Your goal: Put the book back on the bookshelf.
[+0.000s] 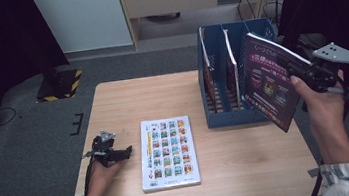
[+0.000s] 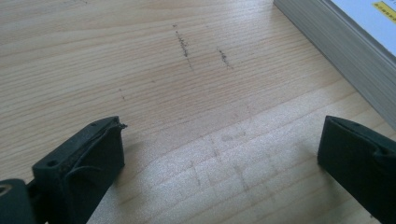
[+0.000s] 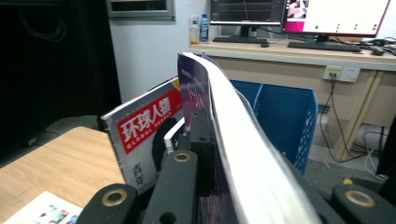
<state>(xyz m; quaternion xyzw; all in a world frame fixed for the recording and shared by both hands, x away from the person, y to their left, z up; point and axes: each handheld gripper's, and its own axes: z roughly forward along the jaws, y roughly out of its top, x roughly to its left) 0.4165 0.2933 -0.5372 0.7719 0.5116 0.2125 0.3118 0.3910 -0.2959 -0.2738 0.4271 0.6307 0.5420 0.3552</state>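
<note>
Item, nearest the person: left gripper (image 1: 127, 151), at about eight o'clock on the wooden table (image 1: 252, 169), lying low on the surface with its jaws spread wide and nothing between them; bare wood shows in the gap in the left gripper view. Item, just beside it toward three o'clock: white-covered book (image 1: 167, 152) with a grid of small pictures, flat on the table, untouched, judged still to be filed. Item, at three o'clock and raised off the table: right gripper (image 1: 294, 69), jaws clenched on the edge of a purple-covered magazine (image 1: 267, 81), which hangs tilted in the air, just in front of the rightmost compartment and not yet inside. Item, farther back at one o'clock: blue file rack (image 1: 225, 117), upright; two magazines already stand in its left compartments, a red-titled one (image 3: 140, 135) seen in the right gripper view. Judgement: roughly halfway; the held magazine wants slotting, then the flat book.
</note>
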